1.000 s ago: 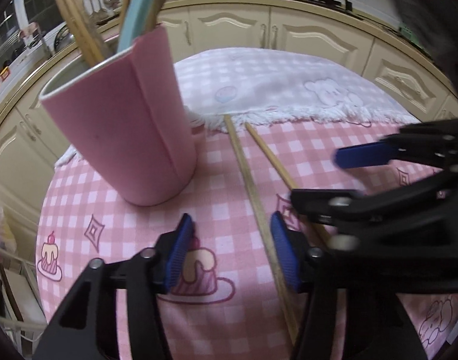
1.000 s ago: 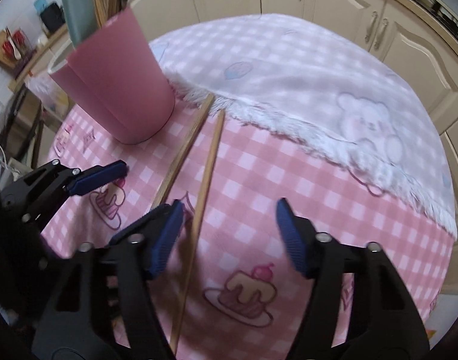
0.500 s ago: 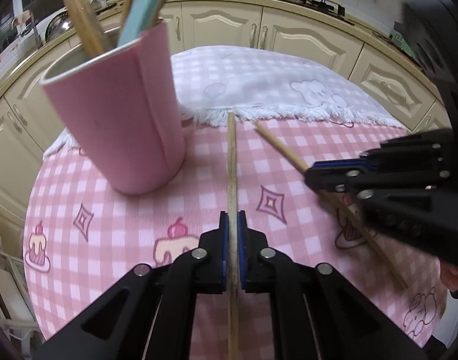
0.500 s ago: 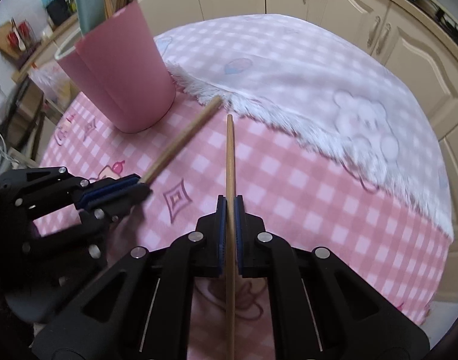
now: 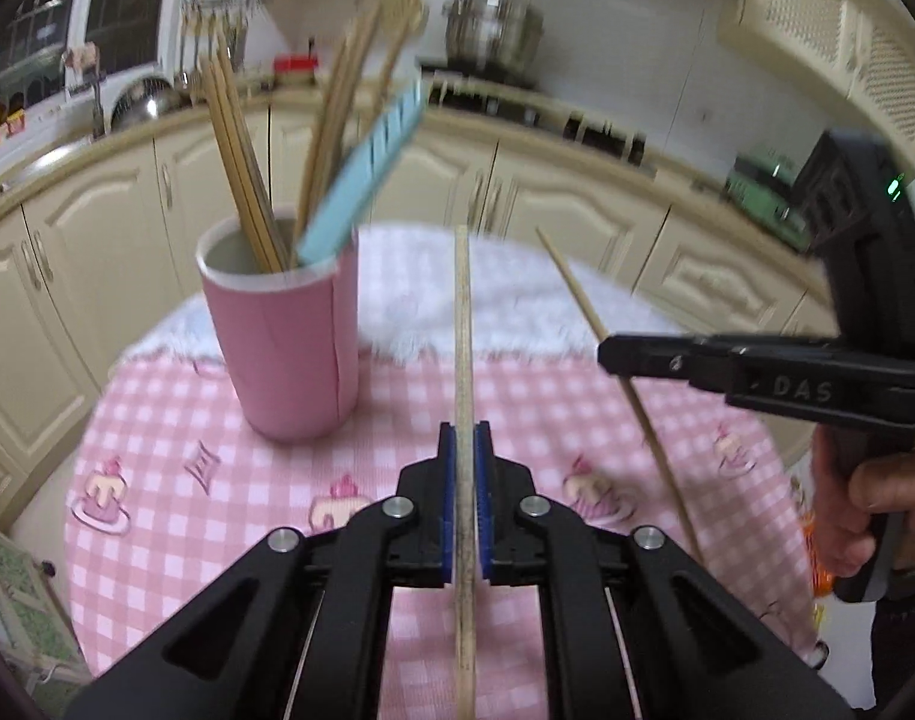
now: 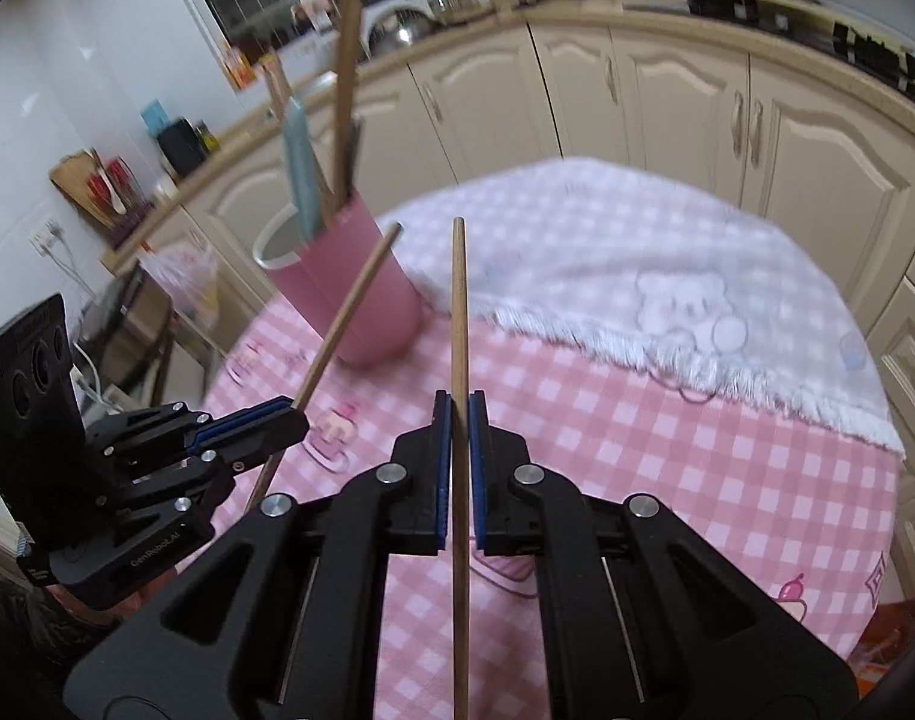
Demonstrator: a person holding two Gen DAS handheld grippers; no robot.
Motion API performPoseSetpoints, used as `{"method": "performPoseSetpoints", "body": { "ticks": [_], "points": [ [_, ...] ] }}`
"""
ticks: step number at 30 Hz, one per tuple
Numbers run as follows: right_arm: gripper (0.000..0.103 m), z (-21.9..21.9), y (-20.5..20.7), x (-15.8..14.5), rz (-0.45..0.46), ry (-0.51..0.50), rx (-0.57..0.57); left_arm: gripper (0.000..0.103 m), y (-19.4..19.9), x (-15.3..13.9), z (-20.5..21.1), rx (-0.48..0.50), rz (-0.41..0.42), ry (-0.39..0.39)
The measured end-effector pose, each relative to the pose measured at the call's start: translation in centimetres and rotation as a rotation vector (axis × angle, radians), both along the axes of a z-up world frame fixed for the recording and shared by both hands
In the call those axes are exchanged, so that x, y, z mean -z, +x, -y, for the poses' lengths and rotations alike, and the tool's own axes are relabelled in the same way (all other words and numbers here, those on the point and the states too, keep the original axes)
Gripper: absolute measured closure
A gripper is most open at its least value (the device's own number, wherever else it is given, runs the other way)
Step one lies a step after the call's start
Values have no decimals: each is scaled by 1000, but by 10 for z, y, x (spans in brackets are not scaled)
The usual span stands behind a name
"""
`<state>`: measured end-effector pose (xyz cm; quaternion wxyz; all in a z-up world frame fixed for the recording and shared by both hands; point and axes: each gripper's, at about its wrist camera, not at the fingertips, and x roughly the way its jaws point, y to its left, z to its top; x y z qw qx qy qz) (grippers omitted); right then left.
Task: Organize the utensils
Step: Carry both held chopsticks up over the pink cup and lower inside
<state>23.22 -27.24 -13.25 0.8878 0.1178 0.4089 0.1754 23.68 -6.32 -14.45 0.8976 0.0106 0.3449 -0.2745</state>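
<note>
each tool grips one chopstick, clamped tight: left tool (image 5: 464,480) on the pale chopstick (image 5: 463,324), right tool (image 6: 457,450) on the darker chopstick (image 6: 458,312), both raised above the desk (image 5: 157,516) toward the pink holder (image 5: 289,354), apparently for dropping in.

Right gripper (image 6: 457,414) jaws clamped on chopstick (image 6: 458,312), near pink cup (image 6: 361,300).

The tall pink cylindrical utensil cup (image 5: 289,348) hid its sticks' lower ends; each thin wooden chopstick (image 6: 458,480) ran off the bottom edge.
</note>
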Motion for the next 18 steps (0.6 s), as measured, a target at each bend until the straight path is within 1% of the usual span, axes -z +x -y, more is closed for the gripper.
{"method": "performPoseSetpoints", "body": {
  "ticks": [4,8,12,18],
  "points": [
    [97,2,-8,-19,82,46,-5,98,-15,-23,-16,-33,114,-99],
    [97,3,-14,-40,162,88,16,98,-19,-42,-30,-86,188,-175],
    [97,1,-14,-66,251,121,38,98,-14,-65,-45,-147,263,-221],
    [97,-12,2,-109,368,143,51,98,1,-98,-55,-198,371,-248]
  ]
}}
